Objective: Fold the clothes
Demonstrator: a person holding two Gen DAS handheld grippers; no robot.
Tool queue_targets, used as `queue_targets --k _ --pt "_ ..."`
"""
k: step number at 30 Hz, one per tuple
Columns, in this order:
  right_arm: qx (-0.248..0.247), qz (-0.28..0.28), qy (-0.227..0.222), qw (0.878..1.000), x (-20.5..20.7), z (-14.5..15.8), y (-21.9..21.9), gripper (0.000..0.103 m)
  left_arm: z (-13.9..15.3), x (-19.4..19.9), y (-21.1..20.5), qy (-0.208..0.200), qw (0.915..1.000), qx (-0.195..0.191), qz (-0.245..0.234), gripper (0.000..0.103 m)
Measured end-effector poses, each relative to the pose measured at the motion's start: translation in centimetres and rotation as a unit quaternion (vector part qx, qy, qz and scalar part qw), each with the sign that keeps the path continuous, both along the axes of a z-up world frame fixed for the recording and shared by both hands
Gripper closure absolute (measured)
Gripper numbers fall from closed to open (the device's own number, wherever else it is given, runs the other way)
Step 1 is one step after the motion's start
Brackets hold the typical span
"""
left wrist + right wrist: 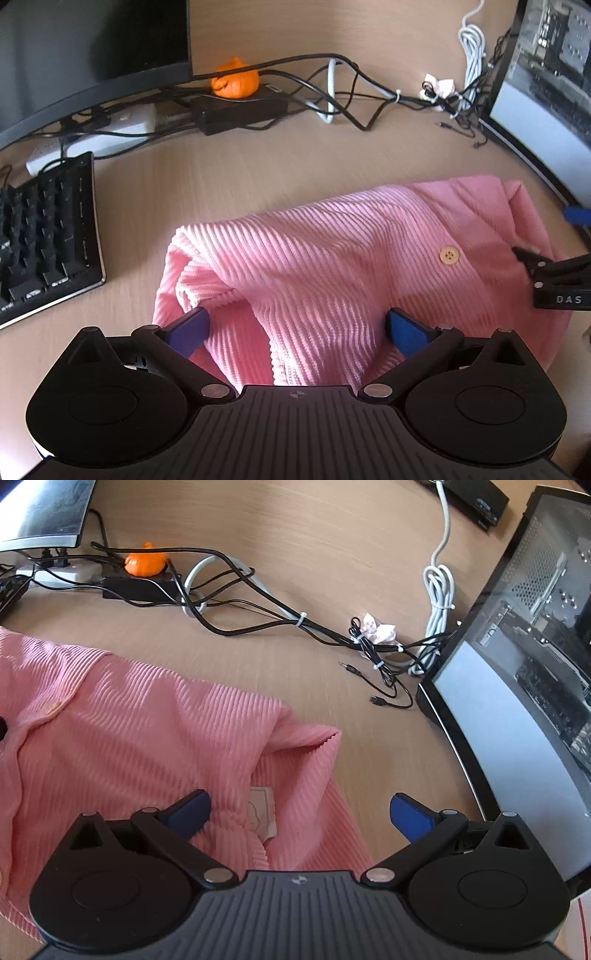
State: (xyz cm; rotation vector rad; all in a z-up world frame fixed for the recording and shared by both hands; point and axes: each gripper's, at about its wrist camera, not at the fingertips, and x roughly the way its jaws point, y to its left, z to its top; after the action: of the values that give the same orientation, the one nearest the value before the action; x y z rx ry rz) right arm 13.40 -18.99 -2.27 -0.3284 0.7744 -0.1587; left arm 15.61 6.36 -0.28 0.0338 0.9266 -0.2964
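**Pink ribbed cardigan lies bunched on the desk, both claws spread above it**

Pink ribbed knit cardigan (332, 258) is the landmark: it sits in a loose heap on the pale wood-grain desk (258, 166), partly folded over itself, one cream four-hole button (449, 255) showing on its placket.

The left gripper (297, 328) hovers over the near edge of the cardigan with its blue-padded fingers (190, 326) spread wide and nothing between them. The pads straddle a raised fold of fabric, probably lined up to pinch that thickness.

The right gripper (299, 808) is likewise wide apart and empty-handed. Its left pad sits over the cardigan's collar area, just beside a white sewn-in label (263, 812); its right pad hangs beyond the cardigan's edge, over bare desk. That offset suggests it is aiming at the garment's border rather than its middle, a sensible place to take hold for a fold.

Beyond the cardigan's far side runs a tangle of black cables (258, 609) with an orange pumpkin-shaped figure (235, 79) resting on a black power brick. A black keyboard (48, 236) lies to the cardigan's left, a dark glass-sided computer case (535, 664) to its right. The cardigan stays clear of all of them, leaving room to spread it flat.

The fold looks barely begun.
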Motion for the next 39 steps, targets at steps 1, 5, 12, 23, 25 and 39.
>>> queue_targets --k 1,5,12,23,25,39 --pt "0.010 -0.005 -0.002 1.000 -0.1 0.1 -0.2 0.000 0.1 -0.1 0.3 -0.001 1.0000 -0.007 0.003 0.000" --pt "0.067 -0.009 -0.002 0.998 -0.6 1.5 -1.9 0.000 1.7 -1.8 2.7 -0.026 0.9985 -0.044 0.022 0.000" --pt "0.148 0.078 -0.030 0.985 -2.0 5.7 -0.3 0.000 2.0 -2.7 5.6 -0.005 0.9961 -0.085 0.024 0.000" --pt "0.076 0.143 0.024 0.986 -0.4 2.0 6.3 0.000 2.0 -2.4 3.2 -0.014 0.9997 -0.014 0.011 0.000" --pt "0.097 0.109 0.025 0.989 -0.6 2.4 4.3 0.000 1.9 -2.6 3.8 -0.008 0.9996 -0.025 0.009 0.000" --pt "0.097 0.110 0.042 0.988 -1.5 1.3 3.5 0.000 1.5 -2.2 1.2 0.018 0.9914 -0.120 -0.051 0.000"
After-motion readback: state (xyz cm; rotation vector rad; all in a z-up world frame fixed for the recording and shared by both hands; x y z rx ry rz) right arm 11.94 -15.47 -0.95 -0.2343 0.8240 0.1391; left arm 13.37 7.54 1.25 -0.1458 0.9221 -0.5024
